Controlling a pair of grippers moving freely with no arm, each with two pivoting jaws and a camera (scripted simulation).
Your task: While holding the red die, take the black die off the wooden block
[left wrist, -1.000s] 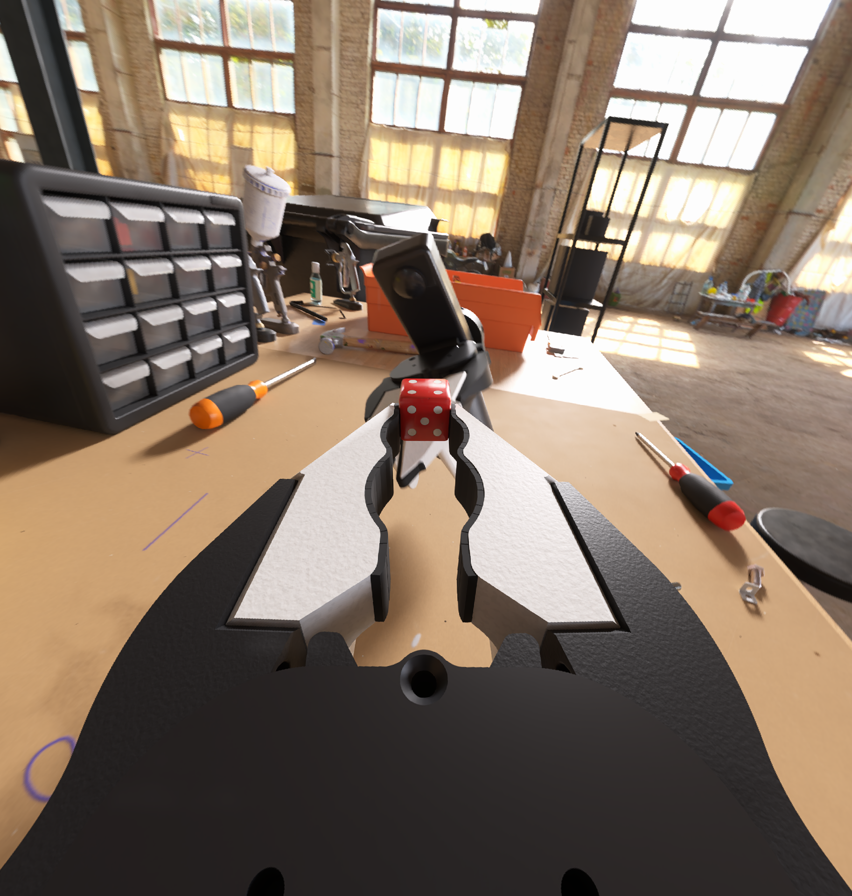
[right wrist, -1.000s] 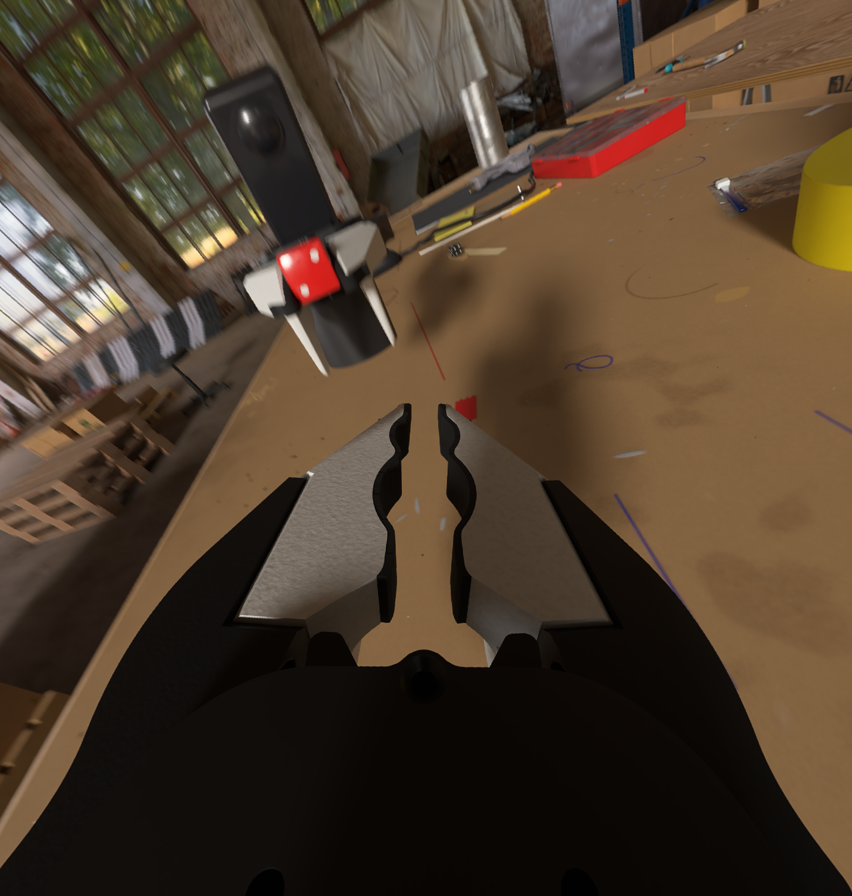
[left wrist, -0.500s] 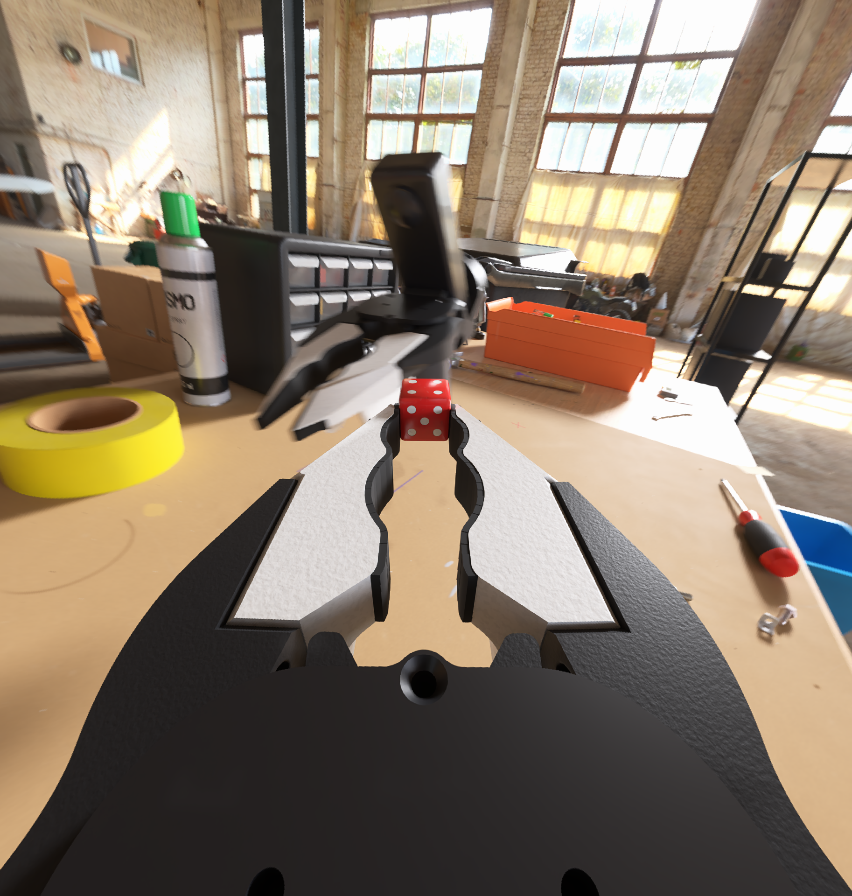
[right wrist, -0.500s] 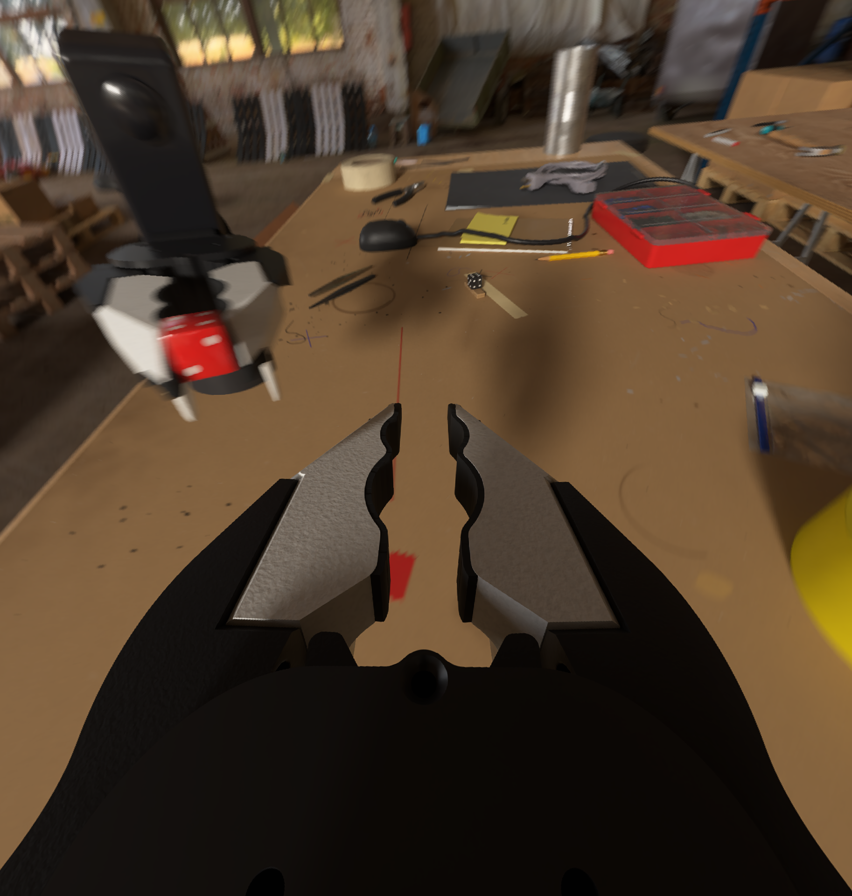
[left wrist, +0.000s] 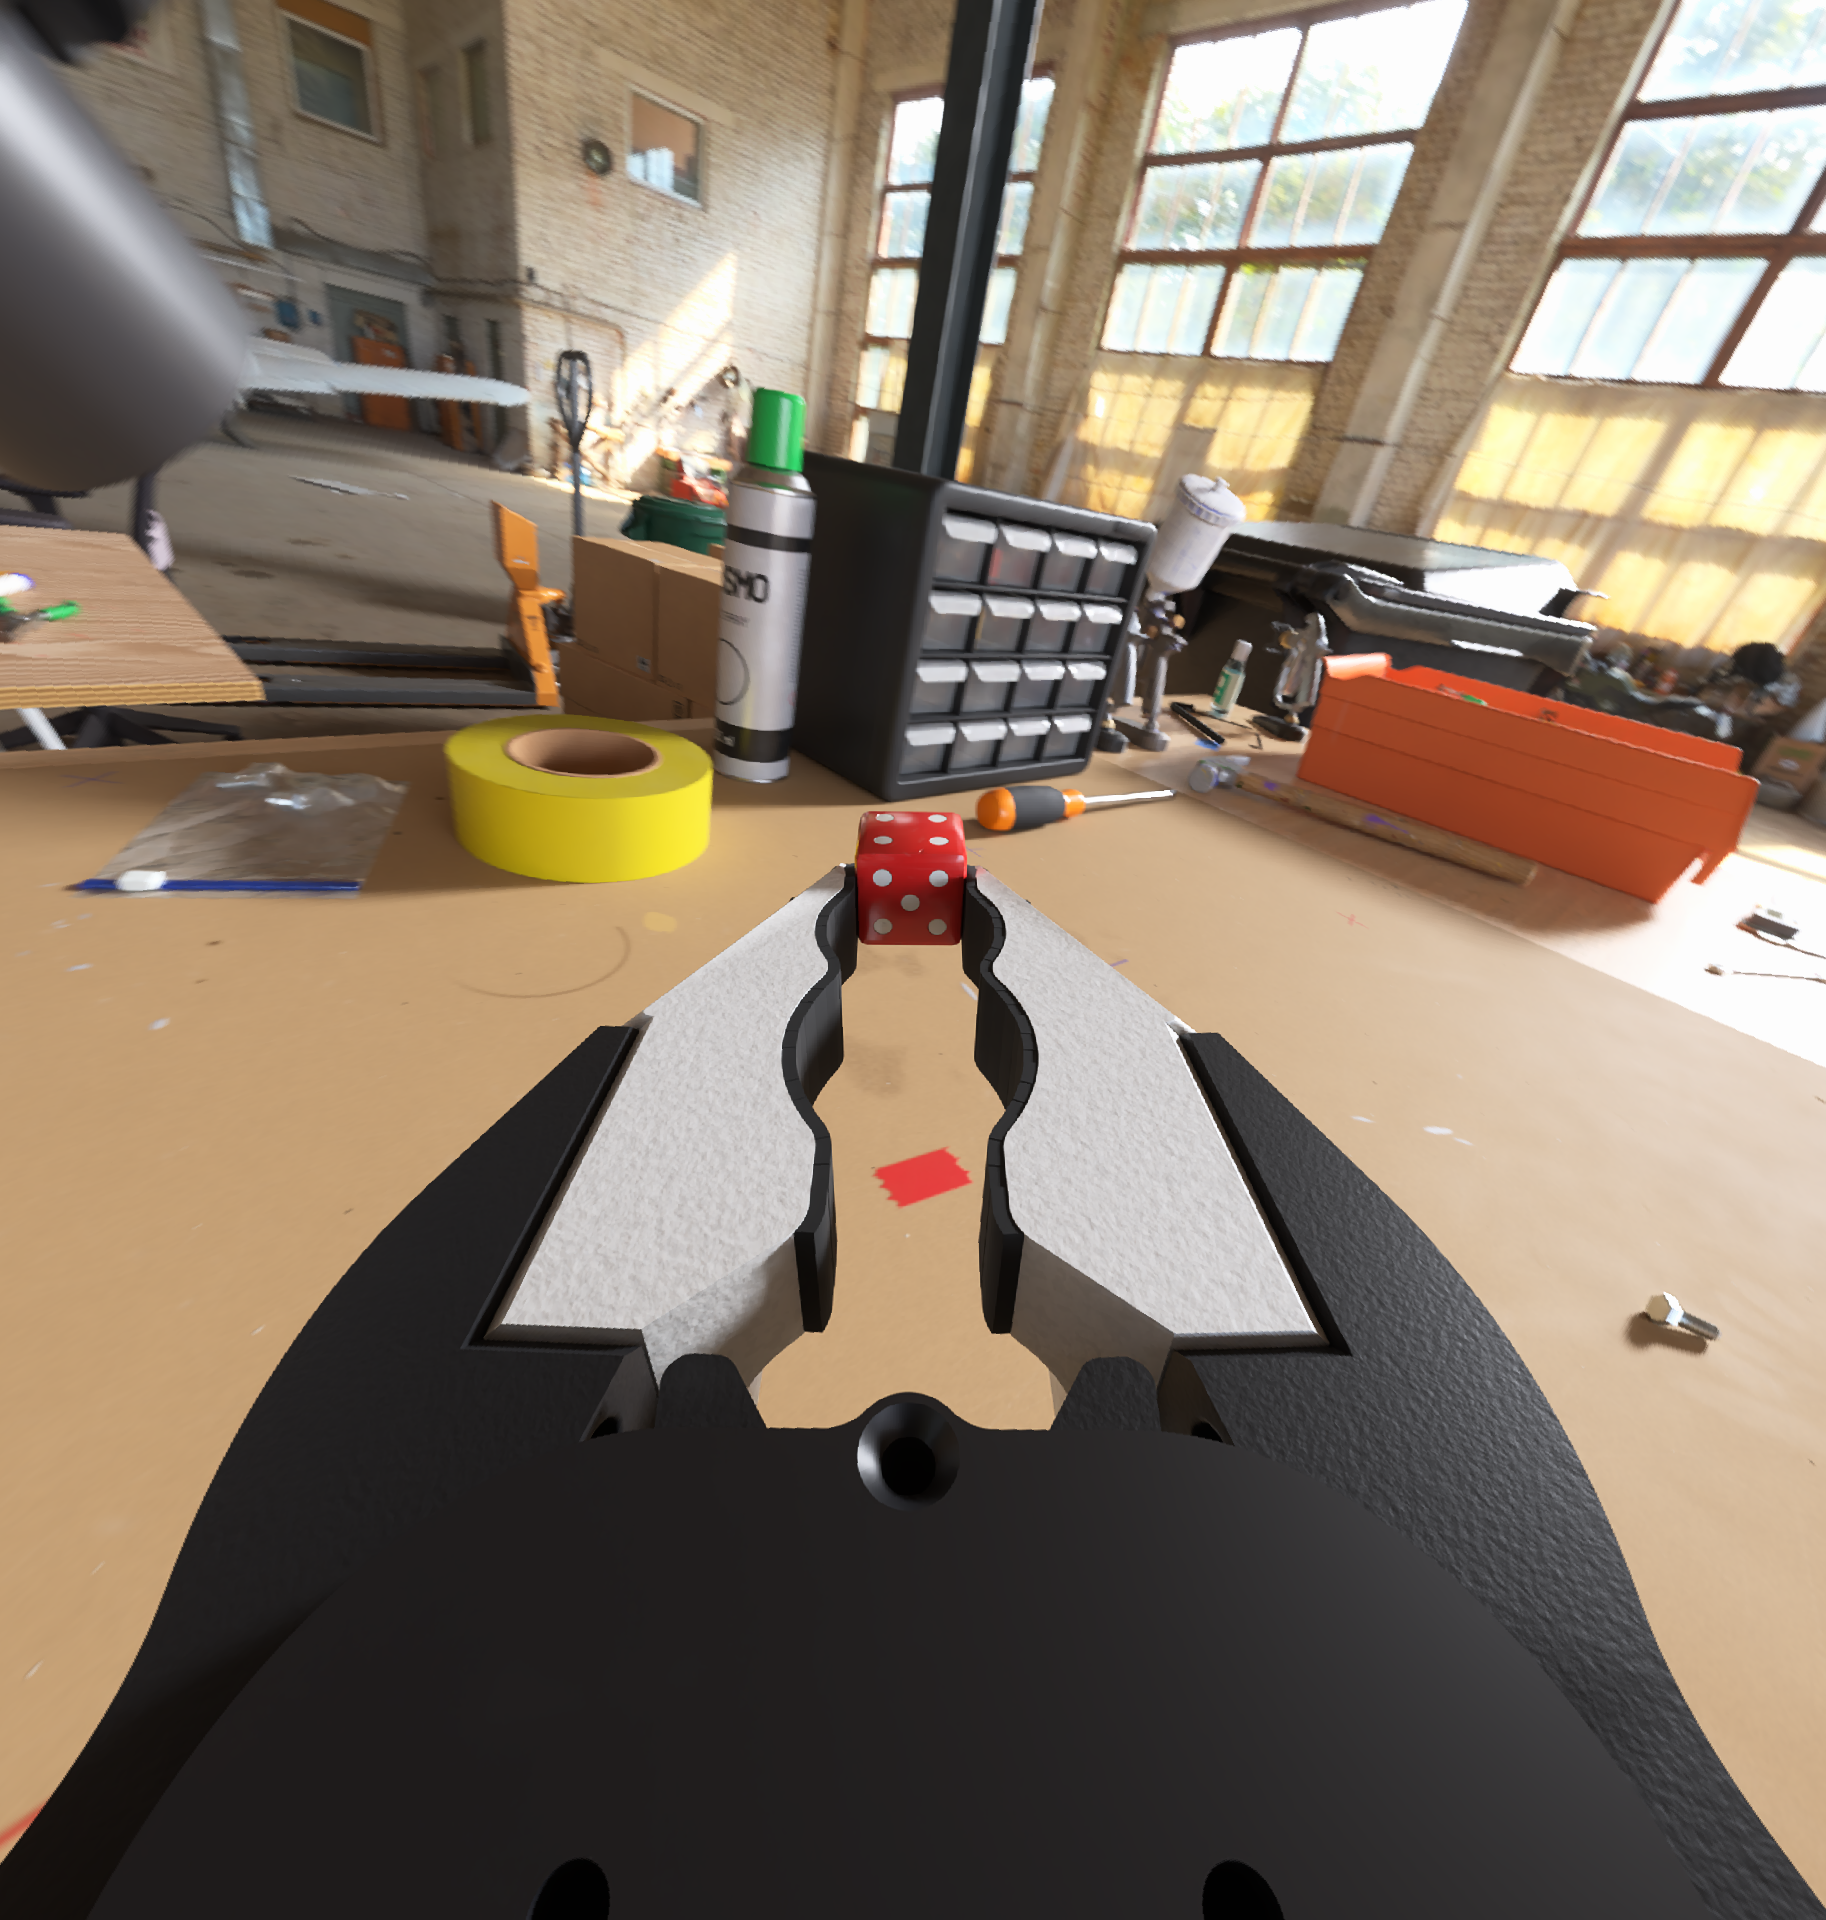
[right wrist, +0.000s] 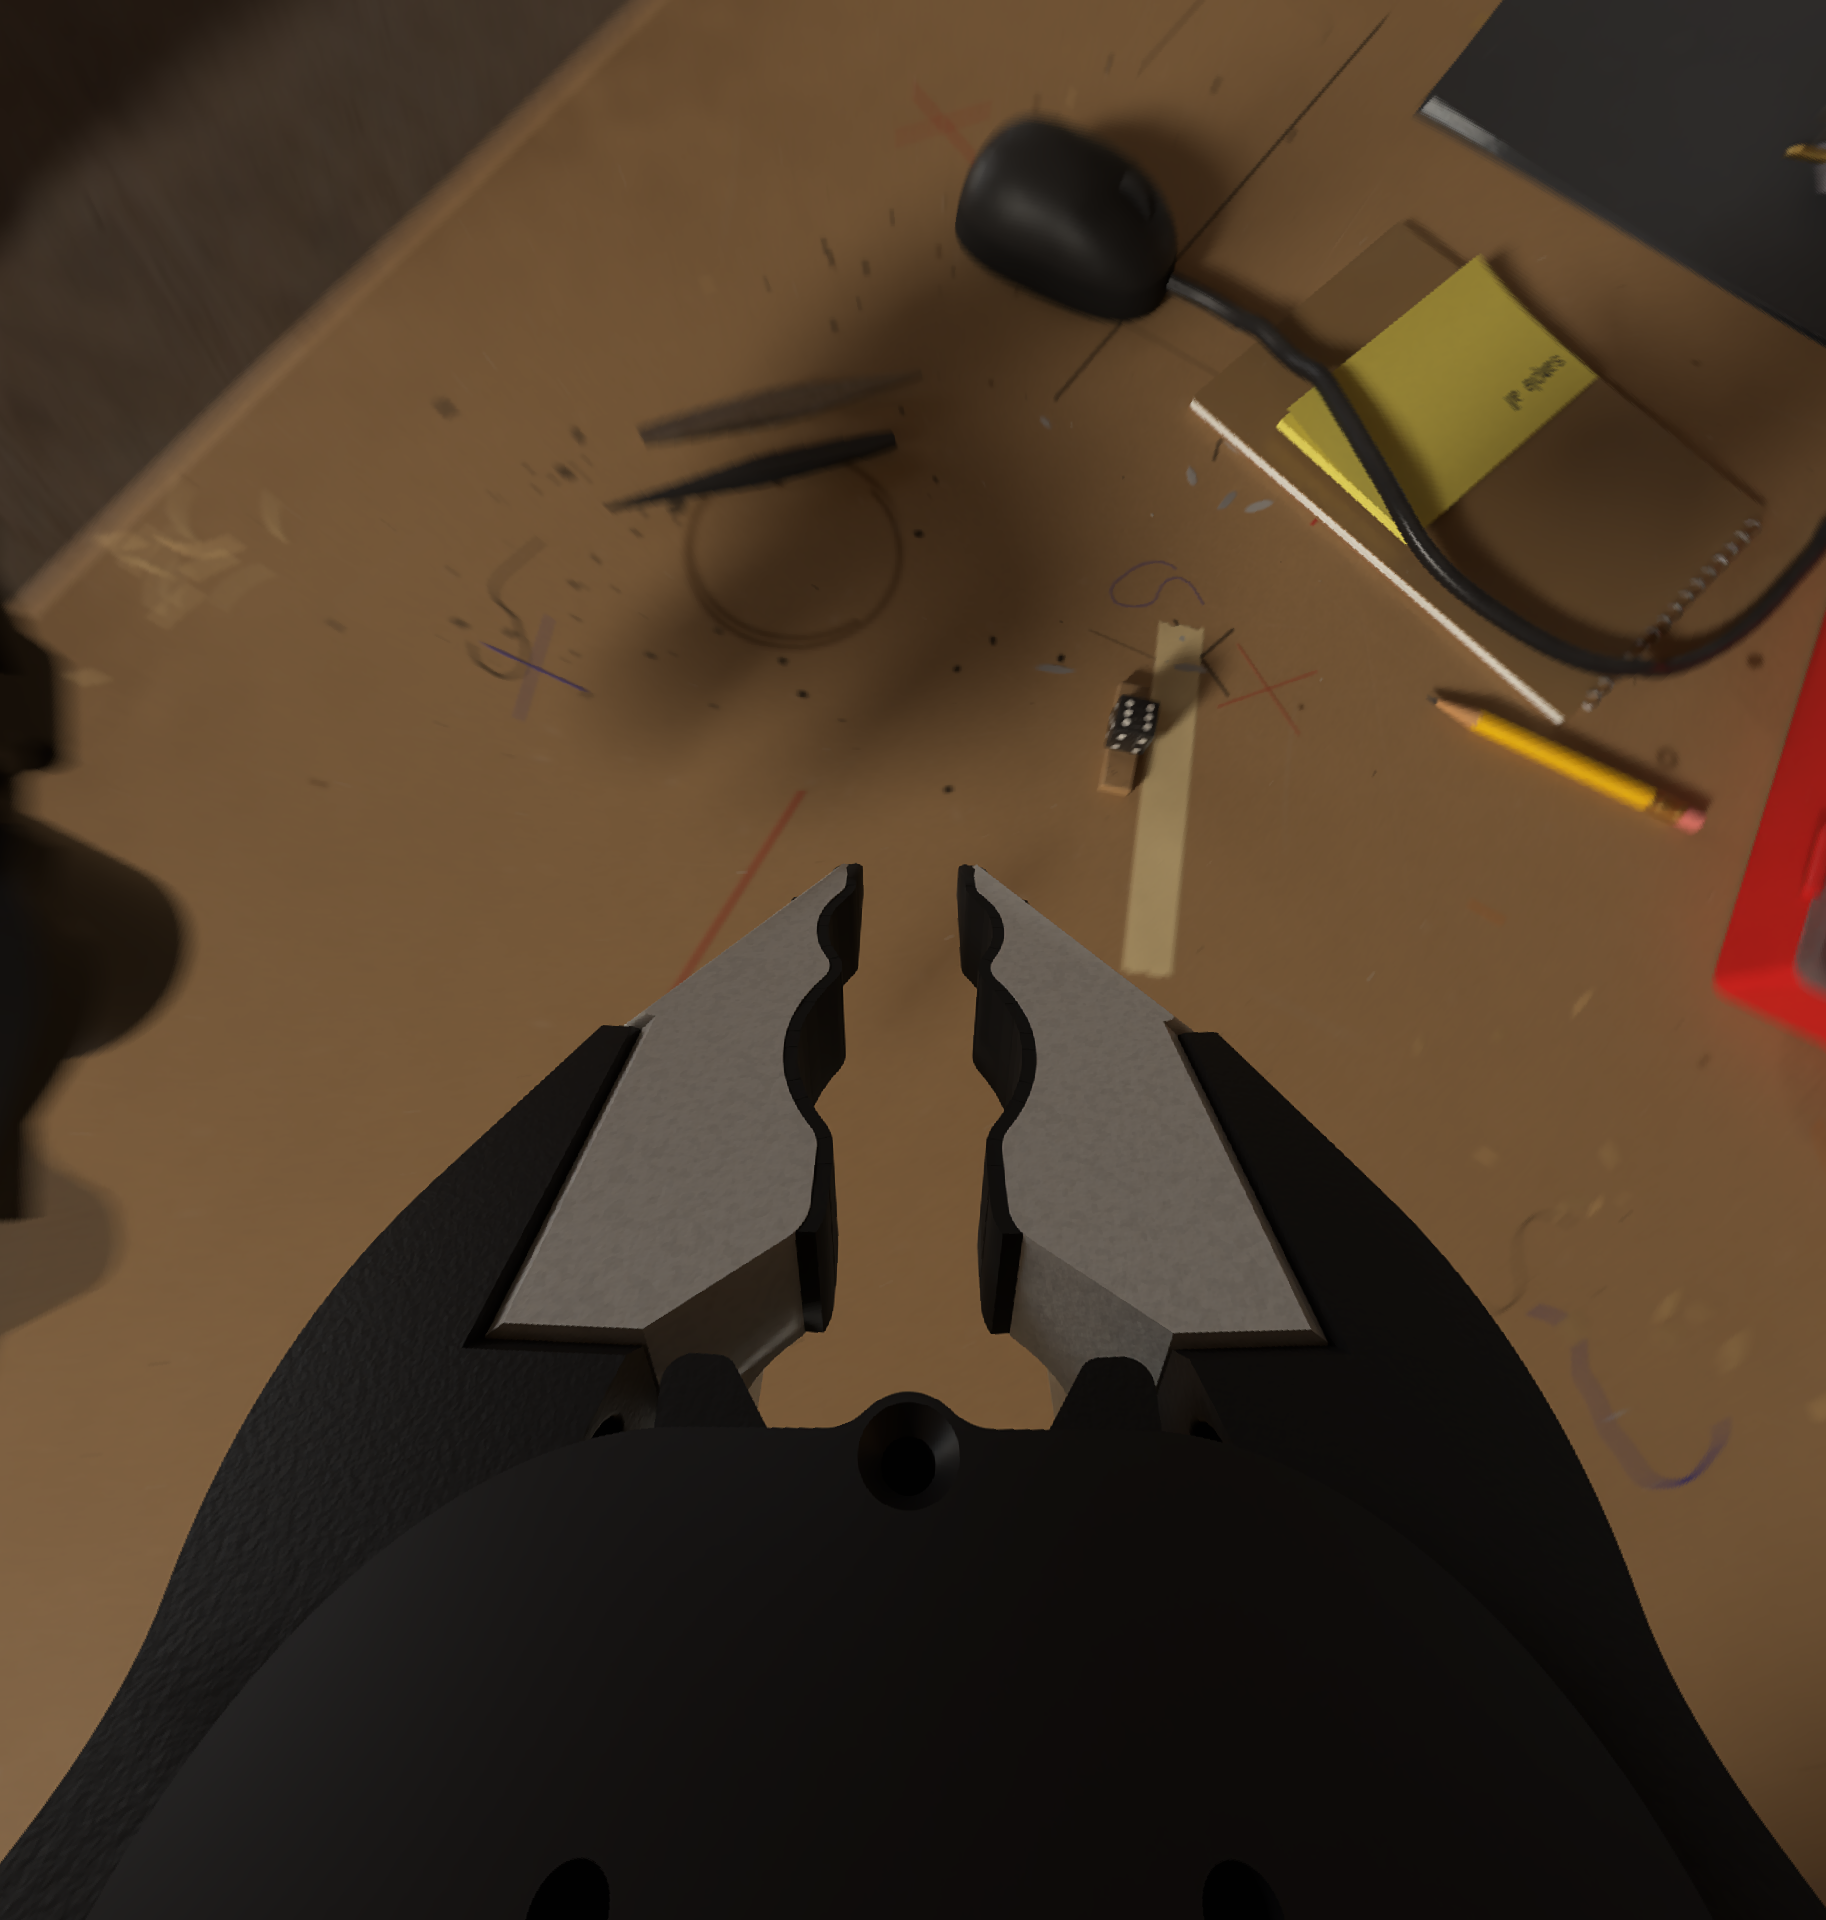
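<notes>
My left gripper (left wrist: 909,883) is shut on the red die (left wrist: 909,878), white-spotted, held above the brown table. In the right wrist view the small black die (right wrist: 1132,722) sits on a small wooden block (right wrist: 1117,774), ahead and a little right of my right gripper (right wrist: 909,883). The right gripper looks steeply down at the table from above. Its jaws stand a narrow gap apart with nothing between them. A dark blurred shape at the left edge (right wrist: 15,935) looks like the left gripper.
A tape strip (right wrist: 1163,810) lies beside the block, with a pencil (right wrist: 1569,764), notebook (right wrist: 1574,540), yellow pad (right wrist: 1439,384), mouse (right wrist: 1065,218) and red case (right wrist: 1813,831) nearby. The left view shows a yellow tape roll (left wrist: 580,795), spray can (left wrist: 769,592) and drawer cabinet (left wrist: 992,634).
The right gripper has tilted down over the table, bringing the black die closer ahead. The left gripper has turned left, still holding the red die; the right gripper has left its view's centre.
</notes>
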